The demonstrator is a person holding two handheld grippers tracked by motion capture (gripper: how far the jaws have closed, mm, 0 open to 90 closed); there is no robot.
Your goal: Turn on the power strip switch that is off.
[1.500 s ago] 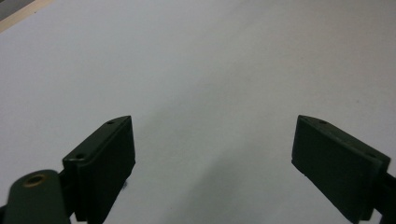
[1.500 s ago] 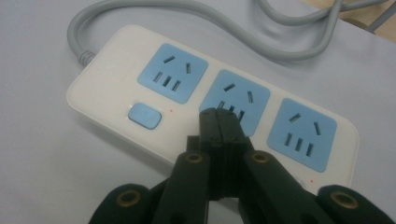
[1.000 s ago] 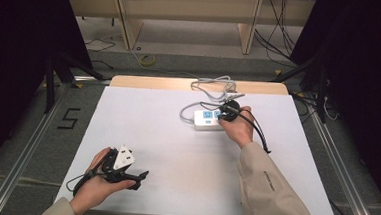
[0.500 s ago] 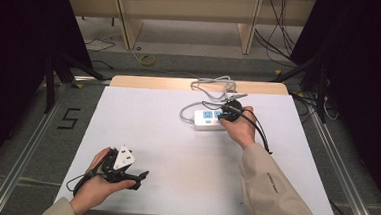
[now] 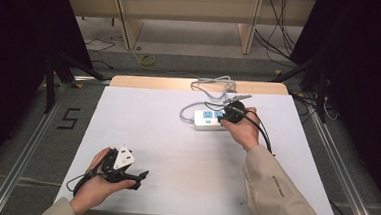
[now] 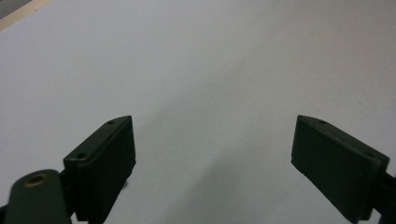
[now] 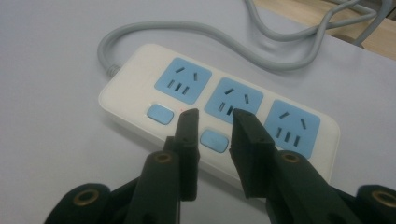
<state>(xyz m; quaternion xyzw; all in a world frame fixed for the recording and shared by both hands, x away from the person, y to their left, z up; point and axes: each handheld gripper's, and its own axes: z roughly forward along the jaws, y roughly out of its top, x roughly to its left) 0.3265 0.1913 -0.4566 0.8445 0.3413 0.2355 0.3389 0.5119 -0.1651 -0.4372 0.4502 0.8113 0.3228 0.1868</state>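
I'm holding the left gripper point(image 5: 124, 171) low at the near left of the table point(image 5: 152, 120), lying on its side with the tips aiming right. Its own view is giving me what the high view can't: both jaws are standing wide apart, released, with bare white surface between them.

Further right, the power strip point(image 5: 209, 119) is sitting on the far middle of the table. From above it is running left to right, its long axis about parallel to the table's far edge, face up. I'm counting one strip, one grey cord point(image 5: 215, 84) and two grippers. The cord is leaving the strip's left end, curling round behind it and looping toward the wooden back edge.

My right gripper point(image 5: 224, 118) is resting over the strip's right part, and in the high view the hand point(image 5: 242, 130) is hiding that end. The right gripper view is filling it in: three blue sockets point(image 7: 236, 98) in a row and two blue buttons point(image 7: 159, 113) along the near side. The right gripper point(image 7: 214, 114) is hovering with its tips over the second button point(image 7: 214, 141). Its jaws have just been opening and are now standing a little apart, pressing on nothing.
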